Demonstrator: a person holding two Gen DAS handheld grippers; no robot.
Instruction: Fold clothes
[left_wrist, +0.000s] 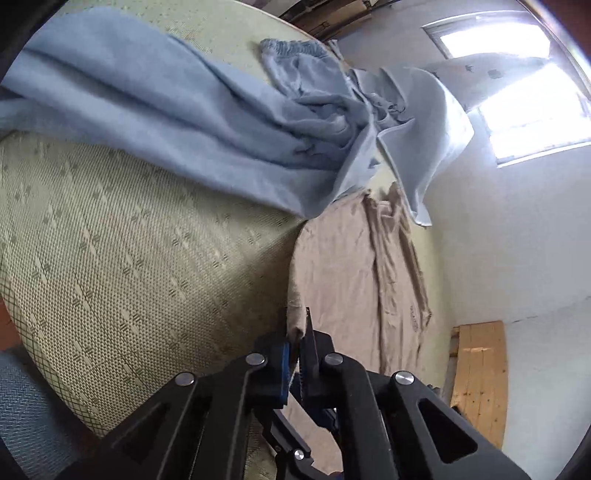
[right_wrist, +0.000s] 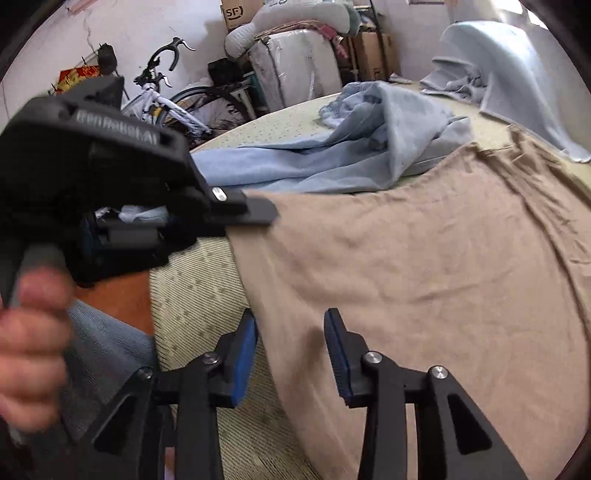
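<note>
room: white walls, bright window (left_wrist: 535, 122), a bicycle (right_wrist: 173, 99) and stacked boxes (right_wrist: 373, 55) at the back.
bed: patterned green-cream mattress (left_wrist: 129, 258) carrying the clothes.
tan garment: tan cloth (right_wrist: 424, 277) spread over the mattress corner, its near edge hanging off the side.
blue garments: light blue cloth (left_wrist: 166, 122) lying rumpled behind the tan one, touching its far edge.
left gripper: left gripper (left_wrist: 297, 343) closed tight on the corner edge of the tan cloth, lifting it slightly; a hand (right_wrist: 29, 332) holds its handle.
right gripper: right gripper (right_wrist: 291, 350) partly open, pads apart over the tan cloth's edge, not pinching it.
</note>
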